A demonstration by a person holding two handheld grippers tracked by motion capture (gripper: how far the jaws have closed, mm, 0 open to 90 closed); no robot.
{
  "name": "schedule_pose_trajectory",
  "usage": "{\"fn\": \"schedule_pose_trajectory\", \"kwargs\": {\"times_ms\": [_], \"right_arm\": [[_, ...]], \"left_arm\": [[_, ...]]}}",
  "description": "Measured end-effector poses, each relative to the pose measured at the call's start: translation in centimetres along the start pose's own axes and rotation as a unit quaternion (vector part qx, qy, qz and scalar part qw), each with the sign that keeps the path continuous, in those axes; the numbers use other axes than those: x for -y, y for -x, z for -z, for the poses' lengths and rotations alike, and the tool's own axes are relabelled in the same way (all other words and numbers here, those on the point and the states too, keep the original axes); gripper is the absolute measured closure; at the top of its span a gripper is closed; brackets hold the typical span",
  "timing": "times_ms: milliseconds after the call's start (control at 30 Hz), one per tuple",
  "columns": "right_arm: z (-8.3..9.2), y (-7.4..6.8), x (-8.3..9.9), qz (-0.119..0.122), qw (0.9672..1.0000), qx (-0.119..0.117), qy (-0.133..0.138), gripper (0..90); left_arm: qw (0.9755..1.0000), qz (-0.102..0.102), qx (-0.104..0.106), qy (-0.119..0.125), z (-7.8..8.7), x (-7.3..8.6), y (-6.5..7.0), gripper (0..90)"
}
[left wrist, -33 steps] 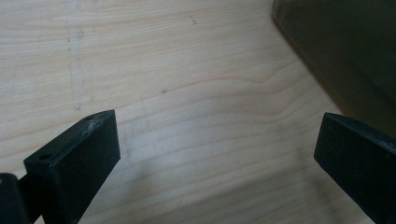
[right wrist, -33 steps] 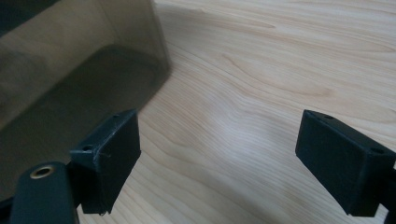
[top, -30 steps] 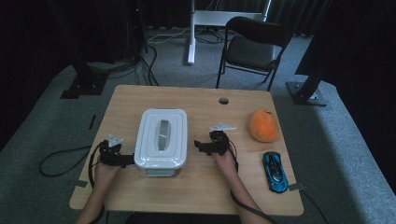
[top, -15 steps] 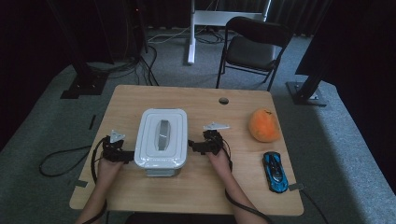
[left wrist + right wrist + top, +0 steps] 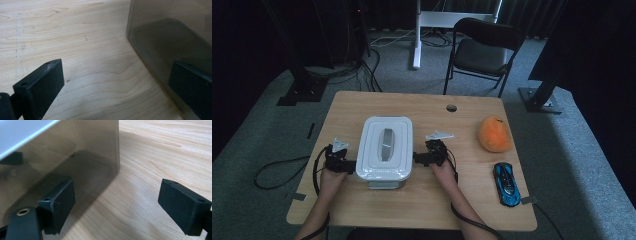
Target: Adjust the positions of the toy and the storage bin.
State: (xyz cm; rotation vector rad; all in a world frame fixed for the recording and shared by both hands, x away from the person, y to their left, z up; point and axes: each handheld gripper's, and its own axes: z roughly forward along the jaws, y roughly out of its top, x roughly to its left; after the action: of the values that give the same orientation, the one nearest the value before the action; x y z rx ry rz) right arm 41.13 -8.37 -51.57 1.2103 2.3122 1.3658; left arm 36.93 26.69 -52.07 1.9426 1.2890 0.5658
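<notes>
A clear plastic box [image 5: 384, 176] with a white lid [image 5: 386, 146] and a grey handle stands at the middle of the wooden table [image 5: 422, 200]. My left gripper [image 5: 346, 164] is open against the box's left side, and in the left gripper view [image 5: 115, 87] one jaw lies along the smoky wall [image 5: 170, 37]. My right gripper [image 5: 419, 159] is open at the box's right side; in the right gripper view [image 5: 122, 205] one jaw rests beside the wall [image 5: 62, 157] under the lid's rim. Neither gripper holds anything.
An orange round fruit [image 5: 494, 133] and a blue toy car [image 5: 506, 182] lie at the table's right. A cable hole [image 5: 451, 107] sits near the far edge. A chair [image 5: 484, 50] stands behind the table. Cables trail off the left side.
Both grippers have moved inward, closing the gaps to the box's two sides. The box, fruit and car have stayed put.
</notes>
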Motion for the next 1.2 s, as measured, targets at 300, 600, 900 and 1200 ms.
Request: {"fn": "schedule_pose_trajectory", "kwargs": {"times_ms": [300, 600, 900, 1200], "right_arm": [[0.4, 0.5, 0.2, -0.008, 1.0000, 0.004, 0.004, 14.2], [1.2, 1.4, 0.5, -0.017, 0.9998, 0.009, 0.006, 14.4], [2.1, 2.1, 0.8, -0.019, 0.9998, 0.011, 0.001, 14.4], [3.4, 3.3, 1.3, -0.025, 0.9995, 0.020, 0.000, 14.5]], "left_arm": [[0.9999, -0.010, 0.004, -0.003, -0.3, -0.3, 0.8, 0.8], [0.9996, -0.025, 0.009, -0.007, -0.8, -0.9, 1.8, 0.8], [0.9992, -0.036, 0.015, -0.009, -1.4, -1.5, 2.7, 0.8], [0.9983, -0.053, 0.024, -0.010, -2.2, -2.2, 4.3, 0.8]]}}
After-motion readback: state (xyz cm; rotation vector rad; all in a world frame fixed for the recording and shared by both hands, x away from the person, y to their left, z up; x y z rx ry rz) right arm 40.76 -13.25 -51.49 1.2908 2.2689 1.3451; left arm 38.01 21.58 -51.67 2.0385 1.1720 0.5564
